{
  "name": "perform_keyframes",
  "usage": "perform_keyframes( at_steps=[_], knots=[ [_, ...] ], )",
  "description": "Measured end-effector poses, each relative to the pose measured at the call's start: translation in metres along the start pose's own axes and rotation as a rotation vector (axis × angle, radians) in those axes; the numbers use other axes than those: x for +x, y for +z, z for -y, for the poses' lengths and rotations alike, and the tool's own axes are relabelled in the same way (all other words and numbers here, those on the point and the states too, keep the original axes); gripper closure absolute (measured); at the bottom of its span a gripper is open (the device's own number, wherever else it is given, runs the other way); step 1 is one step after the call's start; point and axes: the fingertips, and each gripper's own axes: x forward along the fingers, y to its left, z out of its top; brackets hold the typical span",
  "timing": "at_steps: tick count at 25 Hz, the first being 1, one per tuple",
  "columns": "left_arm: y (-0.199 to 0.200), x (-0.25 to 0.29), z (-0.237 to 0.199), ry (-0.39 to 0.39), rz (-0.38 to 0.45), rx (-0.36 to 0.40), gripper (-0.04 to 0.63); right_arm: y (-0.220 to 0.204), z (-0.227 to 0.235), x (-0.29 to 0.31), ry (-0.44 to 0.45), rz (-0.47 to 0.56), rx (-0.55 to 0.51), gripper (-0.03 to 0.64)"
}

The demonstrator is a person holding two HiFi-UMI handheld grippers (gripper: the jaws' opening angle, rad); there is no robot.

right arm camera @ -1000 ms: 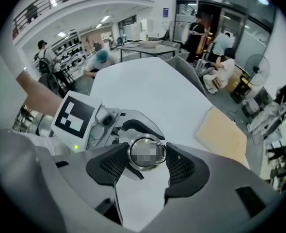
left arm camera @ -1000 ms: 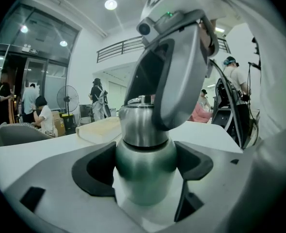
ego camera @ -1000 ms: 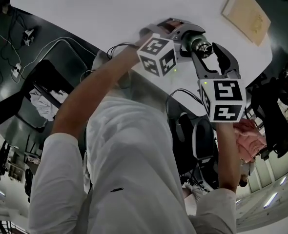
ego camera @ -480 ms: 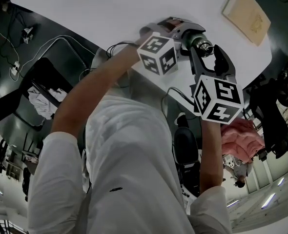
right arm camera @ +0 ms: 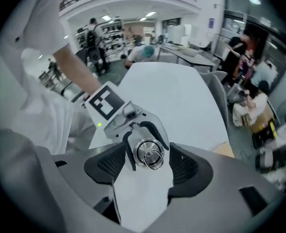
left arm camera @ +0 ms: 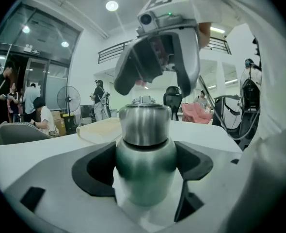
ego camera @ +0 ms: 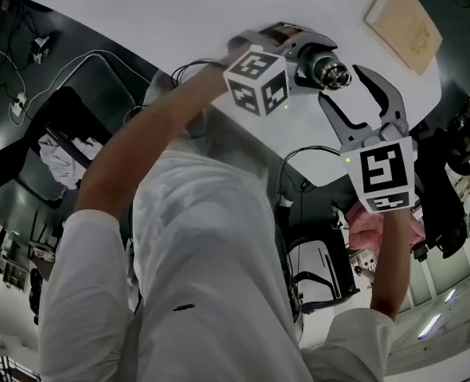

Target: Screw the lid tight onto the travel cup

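Note:
The steel travel cup (left arm camera: 145, 171) lies level over the white table, with my left gripper (left arm camera: 145, 161) shut on its body. In the head view the left gripper (ego camera: 299, 54) clamps the cup just behind the lid (ego camera: 330, 72). The lid (right arm camera: 150, 153) is shiny metal with a small ring on top and sits on the cup's neck. My right gripper (right arm camera: 148, 166) points down at the lid. Its jaws have just been opening, and the lid sits between the pads with gaps on both sides. Seen from the head, the right gripper (ego camera: 342, 84) hangs spread just off the lid.
A tan board (ego camera: 402, 22) lies on the white table (ego camera: 139, 6) near its far right corner. Cables, chairs and a pink cloth (ego camera: 362, 221) are on the floor below the table edge. People stand in the background.
The right gripper rolled about its own axis and its jaws spread off the lid, drawing back a little. The left gripper and the cup stayed put.

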Motion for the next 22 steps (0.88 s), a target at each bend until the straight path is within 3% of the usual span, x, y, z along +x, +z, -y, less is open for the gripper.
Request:
perform_keyframes(
  at_steps=[5,12,17,20,22],
  knots=[
    [0.002,-0.001,0.000,-0.001,0.004,0.001,0.242,-0.006,-0.008,0.003,0.135,-0.127,-0.426,0.348],
    [0.001,-0.001,-0.001,-0.011,0.008,0.000,0.242,-0.006,-0.015,0.016,0.295,-0.196,-0.784,0.348],
    [0.002,-0.001,-0.001,-0.015,0.017,0.003,0.242,-0.013,-0.016,0.019,0.355,-0.257,-1.117,0.350],
    [0.002,-0.002,-0.001,-0.015,0.019,0.002,0.242,-0.018,-0.019,0.022,0.396,-0.282,-1.203,0.350],
    [0.002,-0.002,-0.001,-0.014,0.021,0.000,0.242,-0.021,-0.021,0.025,0.409,-0.287,-1.223,0.391]
  ],
)
